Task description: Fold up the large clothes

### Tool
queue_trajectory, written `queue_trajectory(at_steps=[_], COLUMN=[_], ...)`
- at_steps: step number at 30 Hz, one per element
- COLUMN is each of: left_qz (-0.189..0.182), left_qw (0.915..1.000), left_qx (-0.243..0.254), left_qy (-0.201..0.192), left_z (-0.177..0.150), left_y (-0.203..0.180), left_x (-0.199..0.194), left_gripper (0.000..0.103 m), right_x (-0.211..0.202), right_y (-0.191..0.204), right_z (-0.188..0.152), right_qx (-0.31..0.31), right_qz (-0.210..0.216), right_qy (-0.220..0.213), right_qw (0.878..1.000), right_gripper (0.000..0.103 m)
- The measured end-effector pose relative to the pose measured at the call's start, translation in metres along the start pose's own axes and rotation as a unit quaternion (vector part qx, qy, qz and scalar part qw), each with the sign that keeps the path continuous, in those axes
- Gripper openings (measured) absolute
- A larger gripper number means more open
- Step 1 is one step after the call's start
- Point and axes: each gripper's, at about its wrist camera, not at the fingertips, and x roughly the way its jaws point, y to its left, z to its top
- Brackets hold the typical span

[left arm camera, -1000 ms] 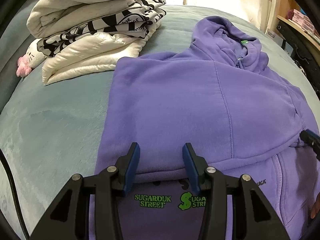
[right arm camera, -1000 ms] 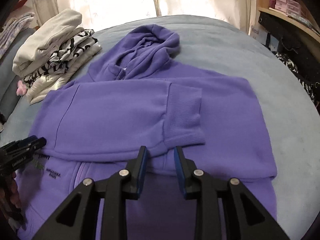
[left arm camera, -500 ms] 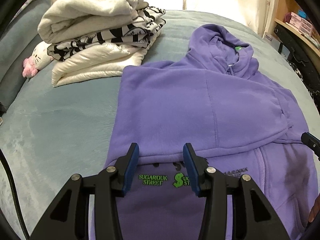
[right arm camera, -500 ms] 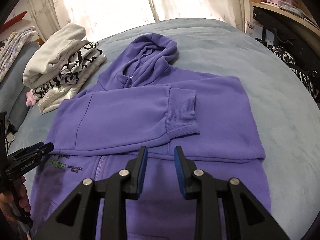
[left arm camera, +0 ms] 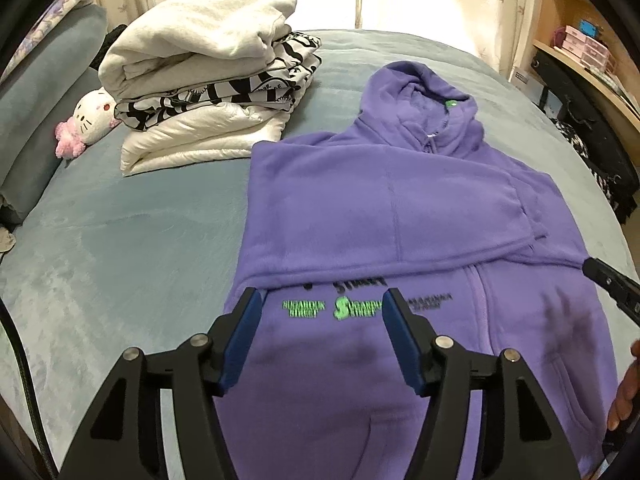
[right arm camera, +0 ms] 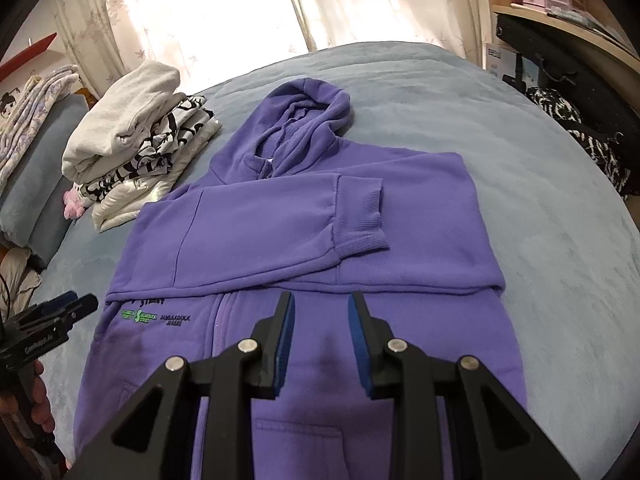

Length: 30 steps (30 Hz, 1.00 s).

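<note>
Sleeves lie crossed on the purple hoodie (right arm camera: 280,216); my left gripper (left arm camera: 322,316) and right gripper (right arm camera: 320,320) hover with jaws apart, empty. Next, I judge: grasp the hem, fold upward.

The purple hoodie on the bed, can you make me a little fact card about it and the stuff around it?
Hoodie: purple hoodie, lying flat, front up, zip closed
Sleeves: both folded across the chest, cuff on top
Hood: spread flat at the far end
Left gripper: open, empty, above the green logo
Right gripper: open, empty, above the lower front
Neighbours: stack of folded clothes, cat plush
Surface: blue-grey bed cover
</note>
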Motion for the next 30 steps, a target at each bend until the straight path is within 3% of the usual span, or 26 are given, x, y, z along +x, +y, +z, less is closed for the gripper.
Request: queue_trajectory(at_steps=[15,23,25,27,30], left_qz=[-0.001,0.018,0.026,0.028,0.026], left_qw=[0.9992,0.9973,0.997,0.9972,0.9981], left_qx=[0.003,0.008,0.012,0.013,0.011], left_qy=[-0.039,-0.071,-0.073,-0.067,-0.054], left_z=[-0.059,-0.102,-0.111,-0.121,-0.135], left_y=[0.018,0.028,0.03,0.034,0.043], left_x=[-0.09,-0.13,-0.135,-0.137,-0.137], left_gripper=[0.068,0.082,0.082,0.083,0.083], right_x=[-0.077,-0.119,-0.125,-0.133,-0.146], right_y=[0.001,-0.002,-0.004,-0.007,-0.017], right_z=[-0.035,-0.075,-0.084,-0.093,-0.105], right_qx=[-0.032,-0.054,-0.061,-0.066,-0.071], right_qz=[0.001,0.005,0.0,-0.005,-0.013], right_qy=[-0.037,-0.047,-0.044,-0.045,-0.048], right_qw=[0.999,0.997,0.997,0.997,0.996], right_gripper=[0.027,0.028,0.038,0.055,0.056])
